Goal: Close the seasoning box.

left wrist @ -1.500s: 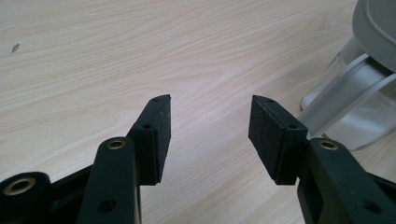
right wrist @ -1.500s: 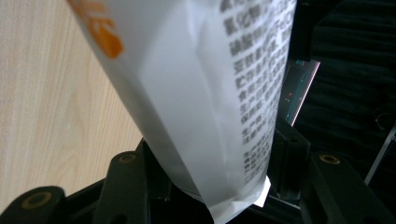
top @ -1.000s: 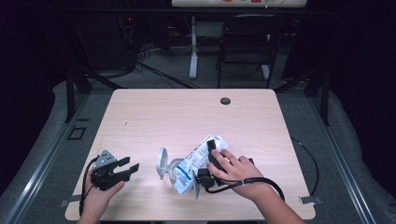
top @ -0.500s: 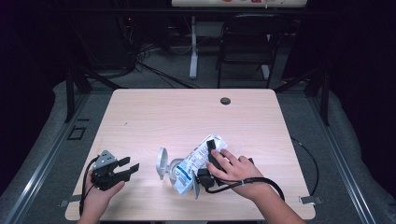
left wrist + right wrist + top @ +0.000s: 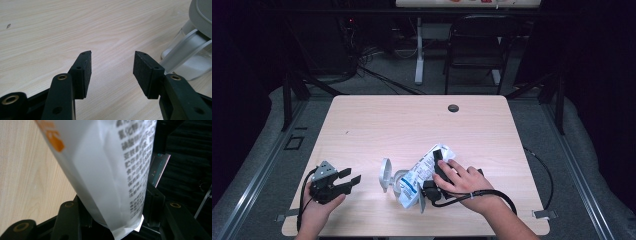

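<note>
wooden table (image 5: 377,120) is carrying a white printed refill pouch (image 5: 424,172), tipped over the mouth of a clear flip-lid container (image 5: 396,181) near the front edge. right gripper (image 5: 438,175) is pinching the pouch's end, apparently pouring; left gripper (image 5: 348,180) is idling spread and empty. next: keeping the pouch over the mouth, perhaps steadying the container.

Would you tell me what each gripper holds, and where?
The right gripper clamps the white printed plastic pouch at its bottom end; the left gripper holds nothing.
</note>
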